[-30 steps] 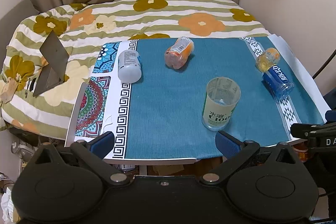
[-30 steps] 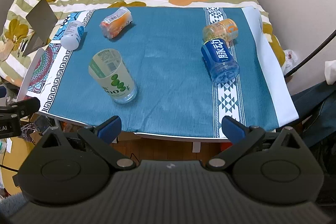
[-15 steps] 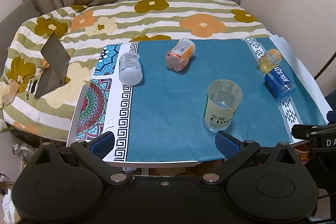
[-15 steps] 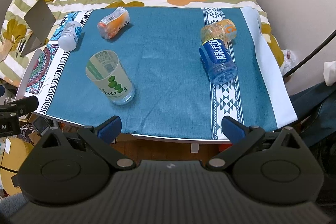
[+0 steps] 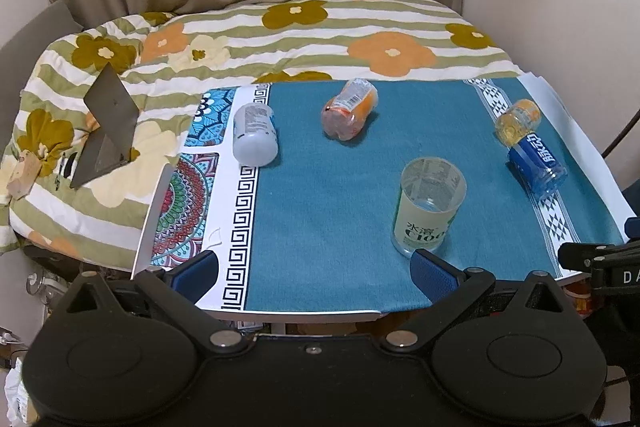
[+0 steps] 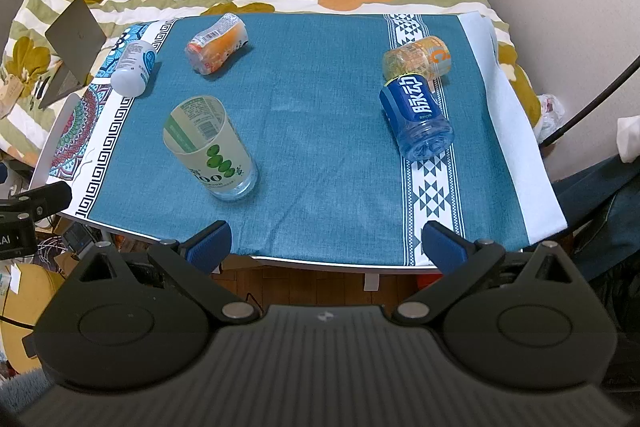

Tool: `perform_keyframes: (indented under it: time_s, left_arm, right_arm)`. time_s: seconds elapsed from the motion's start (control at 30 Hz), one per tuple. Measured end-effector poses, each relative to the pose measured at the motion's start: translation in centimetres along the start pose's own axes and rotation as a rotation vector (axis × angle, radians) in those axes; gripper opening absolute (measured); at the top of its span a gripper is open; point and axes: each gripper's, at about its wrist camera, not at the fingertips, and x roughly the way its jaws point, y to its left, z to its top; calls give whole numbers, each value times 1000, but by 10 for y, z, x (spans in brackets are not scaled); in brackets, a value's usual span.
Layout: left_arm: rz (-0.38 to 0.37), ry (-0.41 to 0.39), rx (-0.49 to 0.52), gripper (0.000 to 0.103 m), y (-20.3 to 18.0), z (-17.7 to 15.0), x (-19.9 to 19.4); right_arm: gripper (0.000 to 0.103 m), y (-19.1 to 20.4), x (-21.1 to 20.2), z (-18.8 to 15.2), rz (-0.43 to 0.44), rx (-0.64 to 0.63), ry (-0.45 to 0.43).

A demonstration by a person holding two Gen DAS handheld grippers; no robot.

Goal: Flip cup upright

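Note:
A clear cup with a green and white label [image 5: 428, 207] stands upright on the teal cloth, mouth up; it also shows in the right wrist view [image 6: 210, 149]. Four other cups lie on their sides: a white one [image 5: 255, 135], an orange one [image 5: 349, 109], a blue one [image 6: 416, 117] and a yellow-orange one [image 6: 418, 61] touching it. My left gripper [image 5: 314, 273] is open and empty at the table's near edge, its right finger just in front of the upright cup. My right gripper [image 6: 326, 246] is open and empty at the near edge.
The small table [image 6: 516, 147] is covered by a teal cloth with patterned bands. A flowered quilt on a bed [image 5: 320, 31] lies behind it. A grey folded stand [image 5: 106, 131] sits on the quilt at left. A wall is close on the right.
Both grippers have drawn back and up a little from the table, so the cups look slightly lower and farther. No cup has moved. Both stay open.

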Motion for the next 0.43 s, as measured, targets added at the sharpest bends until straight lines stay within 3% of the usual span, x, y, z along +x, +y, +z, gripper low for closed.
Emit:
perform_keyframes:
  time_s: [0.43]
  left_arm:
    - [34,-32,-19,103,5,-1,-1]
  right_arm:
    - [103,3,-1,0,-5,-31,-33]
